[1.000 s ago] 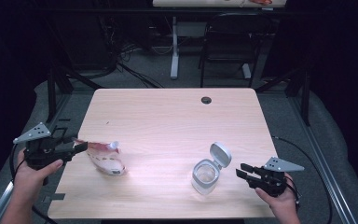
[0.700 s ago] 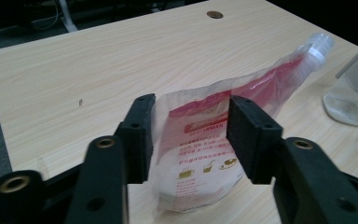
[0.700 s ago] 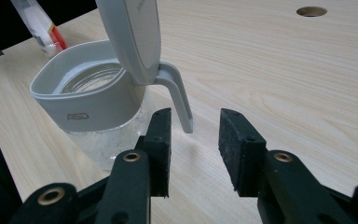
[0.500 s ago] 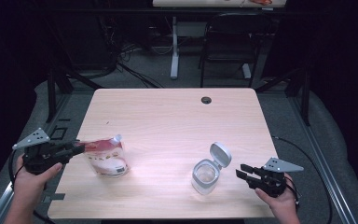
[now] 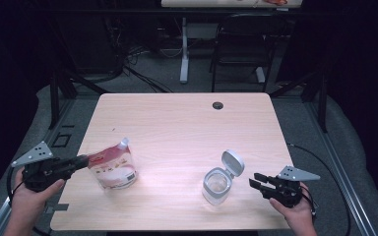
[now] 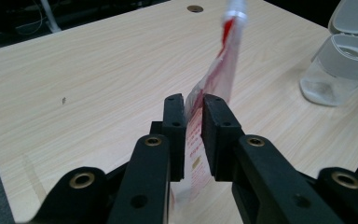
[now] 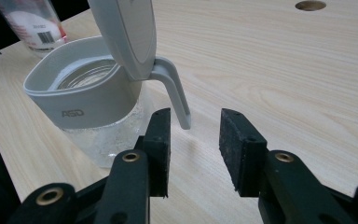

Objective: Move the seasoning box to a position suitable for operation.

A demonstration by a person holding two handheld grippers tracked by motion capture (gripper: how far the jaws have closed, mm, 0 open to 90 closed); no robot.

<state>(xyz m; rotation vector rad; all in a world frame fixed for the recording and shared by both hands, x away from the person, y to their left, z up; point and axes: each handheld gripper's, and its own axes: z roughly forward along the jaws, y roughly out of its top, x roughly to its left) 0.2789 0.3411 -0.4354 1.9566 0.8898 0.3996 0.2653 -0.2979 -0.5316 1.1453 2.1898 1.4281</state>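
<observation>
**Pouch pinched at the table's left edge, jar waiting on the right**

Pouch (image 5: 112, 168), red and white, stands upright near the left edge of the wooden table (image 5: 182, 128) in the high view. The left gripper (image 5: 81, 161) reaches in level from the left, its tips at the pouch's side, the hand (image 5: 29, 199) below it coming up from the bottom corner. The right gripper (image 5: 255, 182) rests low at the right, pointing at the clear jar (image 5: 217, 184) with its grey flip lid raised. Dark floor, cables and a chair lie beyond the table.

Left gripper view: the jaws have just been closing and now pinch the pouch's (image 6: 209, 93) thin edge between the pads (image 6: 173, 121); the jar (image 6: 338, 70) stands farther right.

Right gripper view: the right gripper (image 7: 193, 140) has its jaws spread, nothing between them, just short of the jar's (image 7: 88, 102) lid hinge.
</observation>
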